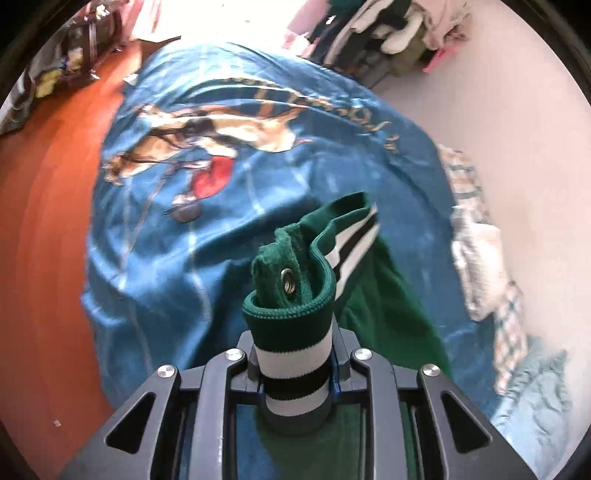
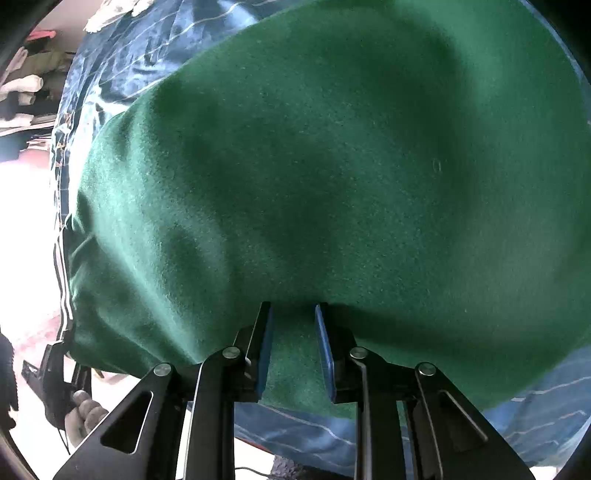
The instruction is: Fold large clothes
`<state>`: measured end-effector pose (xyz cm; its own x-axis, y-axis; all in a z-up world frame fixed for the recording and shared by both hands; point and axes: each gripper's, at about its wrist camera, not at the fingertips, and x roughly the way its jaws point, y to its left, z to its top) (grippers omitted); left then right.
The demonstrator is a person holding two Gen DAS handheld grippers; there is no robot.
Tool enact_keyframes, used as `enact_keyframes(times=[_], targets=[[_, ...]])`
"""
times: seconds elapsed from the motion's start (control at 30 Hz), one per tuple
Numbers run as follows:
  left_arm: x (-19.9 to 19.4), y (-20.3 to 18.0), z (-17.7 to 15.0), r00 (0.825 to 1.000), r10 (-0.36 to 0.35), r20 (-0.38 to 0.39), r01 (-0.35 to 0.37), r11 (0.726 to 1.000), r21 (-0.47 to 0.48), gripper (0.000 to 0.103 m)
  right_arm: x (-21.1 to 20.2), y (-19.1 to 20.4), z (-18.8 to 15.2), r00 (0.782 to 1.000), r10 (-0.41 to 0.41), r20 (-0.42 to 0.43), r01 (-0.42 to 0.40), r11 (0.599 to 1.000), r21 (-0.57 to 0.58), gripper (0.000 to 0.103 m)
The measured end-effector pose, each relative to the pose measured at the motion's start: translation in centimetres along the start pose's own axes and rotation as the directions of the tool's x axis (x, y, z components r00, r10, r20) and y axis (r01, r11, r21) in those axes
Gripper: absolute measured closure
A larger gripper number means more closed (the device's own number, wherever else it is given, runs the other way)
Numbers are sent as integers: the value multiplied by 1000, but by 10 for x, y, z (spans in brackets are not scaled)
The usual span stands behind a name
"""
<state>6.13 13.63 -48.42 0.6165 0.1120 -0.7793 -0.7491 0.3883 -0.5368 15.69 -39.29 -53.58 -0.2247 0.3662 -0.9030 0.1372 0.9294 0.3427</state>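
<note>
1. Green wool makes up the one large garment in hand, a jacket (image 2: 332, 166) that fills most of the right wrist view and lies on a blue printed blanket (image 1: 155, 258).
2. Its striped knit band (image 1: 291, 354), green, white and black, stands at lower centre of the left wrist view, with a metal snap (image 1: 287, 284) just above.
3. One left gripper (image 1: 295, 365) is clenched on that band.
4. One right gripper (image 2: 293, 354), at lower centre of its view, has its blue pads (image 2: 265, 354) pinching a ridge of the green cloth.
5. The step appears to be the taking hold of two points of the jacket before a fold.
6. The next move likely calls for lifting both holds together and carrying the cloth over evenly, without letting the band slip.
7. A pile of other clothes (image 1: 388, 33) sits at the upper right of the left wrist view; one hand (image 2: 83, 413) shows at lower left of the right view.
</note>
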Motion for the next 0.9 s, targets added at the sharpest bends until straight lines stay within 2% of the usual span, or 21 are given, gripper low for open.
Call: enact_keyframes(times=[0.1,0.17,0.23,0.3,0.33,0.4,0.43,0.47,0.5,0.57,0.63,0.7,0.77,0.83,0.87,0.9], targets=[[17,24,10,995,-100,7,100,986,-131,83,0,-3,3,1000,16,-6,-16,1000,11,79],[35,44,11,993,-116,1,114,971,-211,81,0,-5,4,1000,20,-11,-20,1000,4,79],[56,60,7,993,-119,-18,111,962,-251,70,0,-7,3,1000,22,-18,-22,1000,1,78],[65,61,2,990,-136,-39,123,964,-235,55,-1,-10,4,999,30,-25,-29,1000,11,78],[69,57,1,991,-127,-40,116,973,-200,51,-1,-11,5,999,35,-30,-34,999,15,78],[70,43,2,996,-71,-47,65,991,-117,51,-1,-13,7,998,41,-38,-40,999,18,77],[71,31,4,998,-26,-50,23,998,-64,53,0,-13,8,998,42,-40,-41,999,15,77],[69,25,6,999,-14,-44,12,999,-42,69,0,-14,8,998,42,-41,-41,999,12,77],[67,20,9,999,-5,-39,4,1000,-30,78,0,-13,9,998,41,-43,-41,999,9,77],[60,12,19,1000,-17,-20,16,999,-42,83,-1,-14,10,998,49,-45,-49,999,13,75],[48,1,36,999,-45,7,45,997,-69,86,-3,-10,9,996,77,-48,-76,997,25,74],[41,-7,52,996,-82,25,84,994,-74,86,-4,-5,9,984,171,-58,-168,984,54,74],[37,-14,68,994,-101,34,103,992,-66,87,-5,17,15,976,211,-46,-211,977,22,74],[37,-21,81,994,-107,29,108,994,-14,86,-2,40,25,978,208,-22,-209,977,-40,74],[41,-23,82,995,-102,19,102,995,-1,86,1,54,33,988,156,16,-154,985,-77,76],[48,-23,82,993,-122,-7,122,993,10,86,5,61,40,996,74,57,-69,993,-99,92]])
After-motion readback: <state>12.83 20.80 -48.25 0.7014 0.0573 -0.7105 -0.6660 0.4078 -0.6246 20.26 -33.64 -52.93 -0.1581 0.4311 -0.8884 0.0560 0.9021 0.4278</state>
